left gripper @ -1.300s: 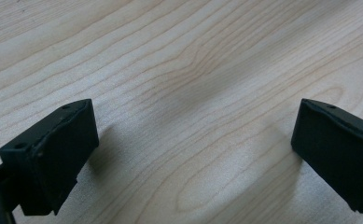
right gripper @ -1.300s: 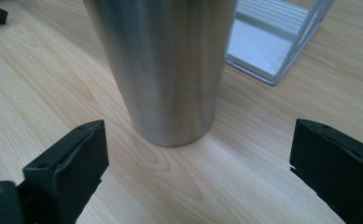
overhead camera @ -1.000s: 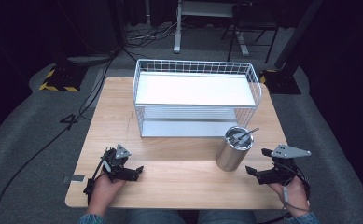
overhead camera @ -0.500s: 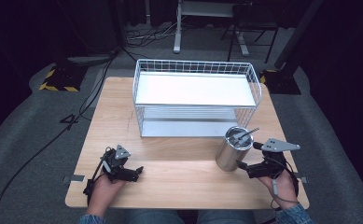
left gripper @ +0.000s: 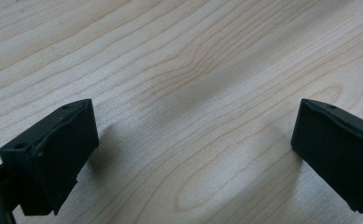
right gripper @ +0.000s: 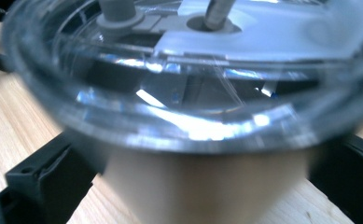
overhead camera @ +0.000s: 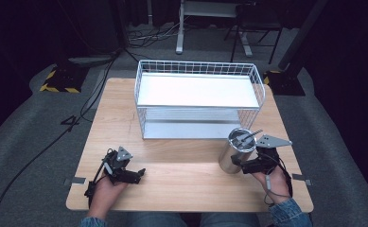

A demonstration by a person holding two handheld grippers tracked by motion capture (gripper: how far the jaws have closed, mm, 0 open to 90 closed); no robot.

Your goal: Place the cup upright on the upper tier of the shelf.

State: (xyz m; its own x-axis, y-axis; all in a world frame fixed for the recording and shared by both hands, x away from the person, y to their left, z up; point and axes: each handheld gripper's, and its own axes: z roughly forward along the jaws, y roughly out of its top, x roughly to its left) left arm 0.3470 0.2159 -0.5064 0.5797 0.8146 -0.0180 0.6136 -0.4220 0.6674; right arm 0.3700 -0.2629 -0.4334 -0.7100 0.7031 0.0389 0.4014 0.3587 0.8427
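Note:
A steel tumbler (overhead camera: 232, 156) with a clear lid and a metal straw (overhead camera: 250, 135) stands upright on the wooden table (overhead camera: 181, 189), in front of the wire basket's right end. My right gripper (overhead camera: 239, 165) reaches it from the right, open. In the right gripper view the tumbler (right gripper: 202, 191) sits between the two black jaws, close to both, with its lid (right gripper: 193, 70) just above. My left gripper (overhead camera: 137, 174) rests at the front left of the table. It is open, and bare wood lies between its jaws in the left gripper view (left gripper: 193, 154).
A white wire basket (overhead camera: 198, 64) with a white shelf inside takes up the back half of the table. Cables, a stand and yellow-black blocks lie on the dark floor behind the table.
My right gripper has moved left across the table from the right edge until its jaws stand on either side of the tumbler. The left gripper has stayed where it was.

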